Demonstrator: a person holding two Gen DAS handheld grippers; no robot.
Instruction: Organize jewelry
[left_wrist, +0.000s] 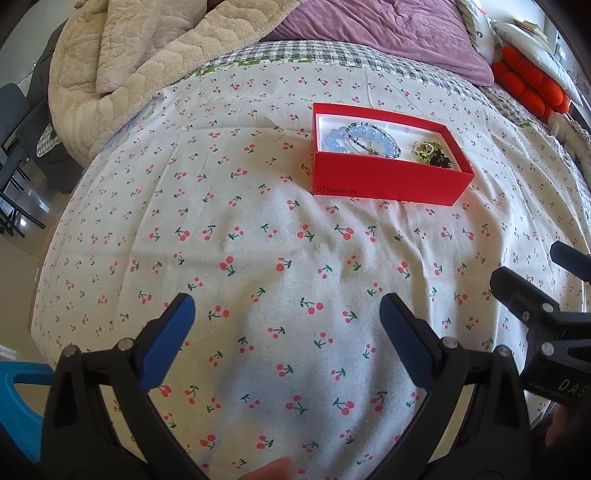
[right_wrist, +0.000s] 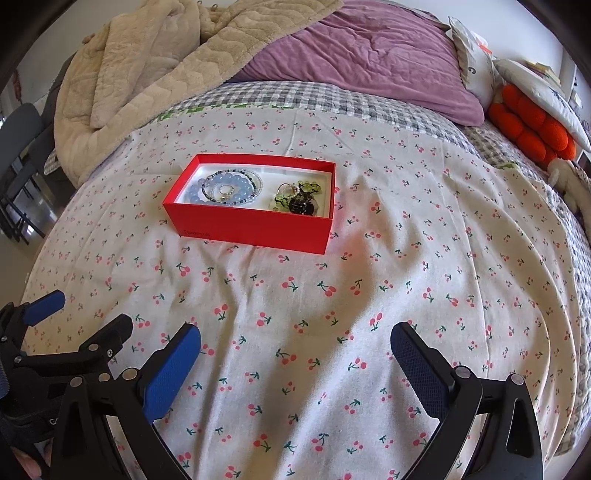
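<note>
Jewelry is lying gathered inside a red box (right_wrist: 255, 229) that is sitting open on the cherry-print bedspread (right_wrist: 369, 295), toward the far side of the cloth from both tongs. Within it, at the left, pale blue bead bracelets (right_wrist: 221, 190) are resting coiled together with thinner beaded strands; at the right, a tangle of green and dark pieces (right_wrist: 295, 199) is lying with what looks like a small ring on top, though the detail is too fine to be sure.

Both tongs are hovering near the viewer, well apart from the box. The left gripper (left_wrist: 288, 328) is standing wide open with nothing between its blue pads, and the right gripper (right_wrist: 295, 350) is likewise spread wide and holding nothing. Each is showing at the edge of the other's view, side by side.

No loose jewelry is showing on the bedspread, so the collecting step appears done or nearly so; the task seems to be sitting either at its end or at a pause before sorting within the box. If anything is left, the next move is calling for one gripper to reach forward over the box rim, with care, since the bracelets are overlapping and a pinch on one strand could drag the others.
</note>
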